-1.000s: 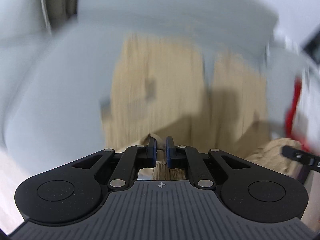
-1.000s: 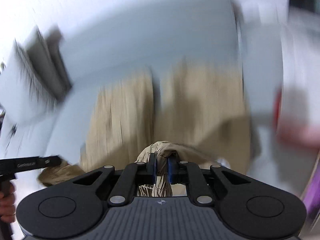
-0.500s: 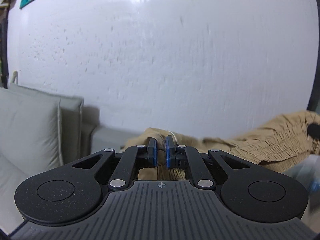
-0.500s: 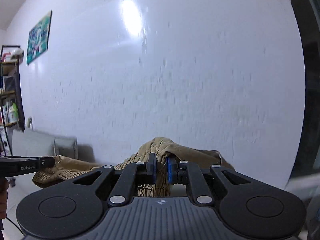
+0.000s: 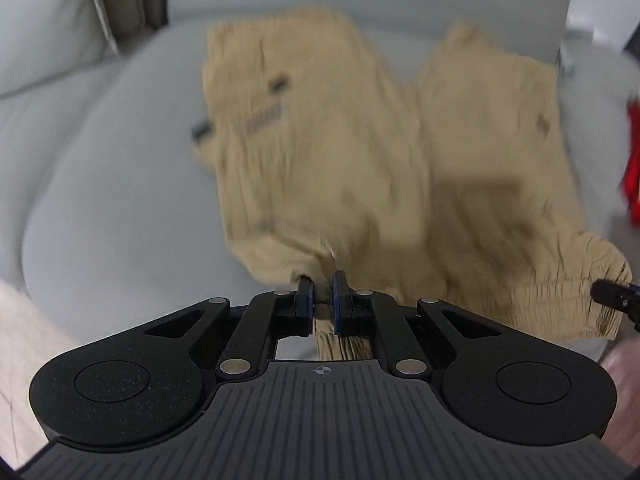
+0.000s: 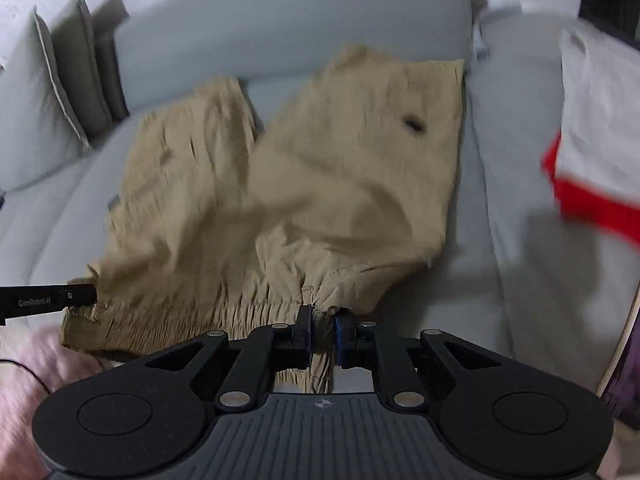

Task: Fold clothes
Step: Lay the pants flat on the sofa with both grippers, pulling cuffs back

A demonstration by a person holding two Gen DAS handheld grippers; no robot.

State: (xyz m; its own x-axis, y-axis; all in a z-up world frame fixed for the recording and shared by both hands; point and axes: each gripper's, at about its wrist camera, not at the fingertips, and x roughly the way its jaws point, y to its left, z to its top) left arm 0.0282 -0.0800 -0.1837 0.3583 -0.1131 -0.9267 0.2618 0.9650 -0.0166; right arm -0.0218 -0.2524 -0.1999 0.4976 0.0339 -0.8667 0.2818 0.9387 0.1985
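Observation:
Tan shorts (image 5: 344, 152) (image 6: 320, 184) lie spread over a grey sofa seat (image 5: 120, 200) (image 6: 516, 240), their two legs pointing away toward the backrest. My left gripper (image 5: 321, 299) is shut on the elastic waistband at its left end. My right gripper (image 6: 322, 330) is shut on the waistband at its right end. Each gripper shows at the edge of the other's view, the right gripper (image 5: 616, 302) at the far right and the left gripper (image 6: 48, 300) at the far left. The picture is blurred by motion.
Grey cushions (image 6: 60, 92) (image 5: 48, 20) stand at the back left of the sofa. A red and white cloth (image 6: 592, 160) (image 5: 632, 160) lies to the right of the shorts. A hand (image 6: 36, 364) holds the left gripper.
Half a second ago both grippers held the shorts up in front of the white wall. They have swung down and the shorts now lie spread on the sofa seat.

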